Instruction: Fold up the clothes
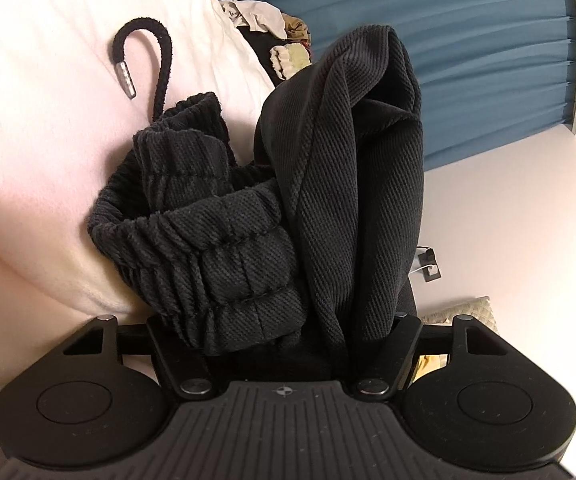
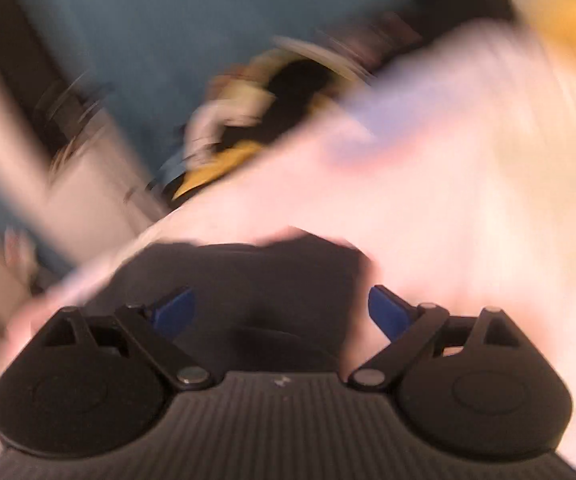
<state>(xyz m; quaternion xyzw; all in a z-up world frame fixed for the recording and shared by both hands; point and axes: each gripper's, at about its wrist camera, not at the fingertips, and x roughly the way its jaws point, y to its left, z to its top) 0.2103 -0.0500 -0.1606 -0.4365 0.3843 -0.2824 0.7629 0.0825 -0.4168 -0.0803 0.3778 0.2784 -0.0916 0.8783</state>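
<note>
We have the black pants (image 1: 272, 216) bunched mid-frame in the left view, waistband low and centre, spilling over the left gripper (image 1: 284, 344). Its fingers are buried in cloth, so we can't tell whether it's clamped or just draped. The drawstring (image 1: 156, 56) curls loose onto the white bedding (image 1: 40, 80) at upper left; we could snag it or trap it in a fold. The right gripper (image 2: 284, 312) is spread wide, holding nothing, blue pads (image 2: 388, 312) over dark cloth at bottom centre. That view is badly smeared, so we risk pinching sheet instead of pants.
</note>
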